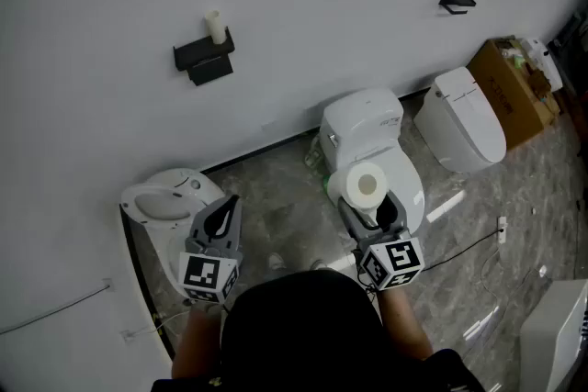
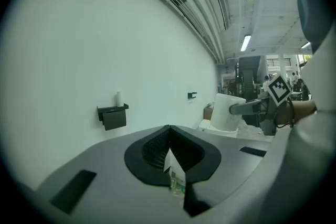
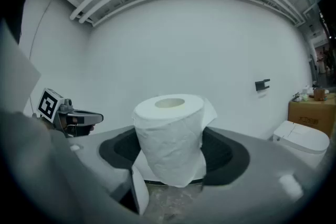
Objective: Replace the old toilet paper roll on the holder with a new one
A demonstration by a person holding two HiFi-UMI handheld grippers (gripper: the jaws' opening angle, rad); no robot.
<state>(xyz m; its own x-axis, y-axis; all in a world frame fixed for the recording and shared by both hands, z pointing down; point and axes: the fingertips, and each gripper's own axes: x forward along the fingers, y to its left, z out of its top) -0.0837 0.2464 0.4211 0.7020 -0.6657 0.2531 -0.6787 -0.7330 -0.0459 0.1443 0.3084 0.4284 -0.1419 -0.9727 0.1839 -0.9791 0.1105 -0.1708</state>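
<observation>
A black holder (image 1: pixel 204 58) is fixed to the white wall, with a bare cardboard tube (image 1: pixel 217 25) standing upright on it. The left gripper view shows the holder (image 2: pixel 113 115) and the tube (image 2: pixel 118 98) far ahead. My right gripper (image 1: pixel 370 208) is shut on a full white toilet paper roll (image 1: pixel 366 185), held upright between its wide-set jaws (image 3: pixel 170 144). The roll (image 3: pixel 169 136) fills the right gripper view. My left gripper (image 1: pixel 227 205) is shut and holds nothing; its jaws meet (image 2: pixel 169 131). Both grippers hang well short of the wall.
A white toilet (image 1: pixel 372 133) stands below the right gripper, a second one (image 1: pixel 464 119) to its right, and a white bowl (image 1: pixel 170 197) on the left. A cardboard box (image 1: pixel 514 87) sits far right. A small black bracket (image 1: pixel 457 2) is on the wall.
</observation>
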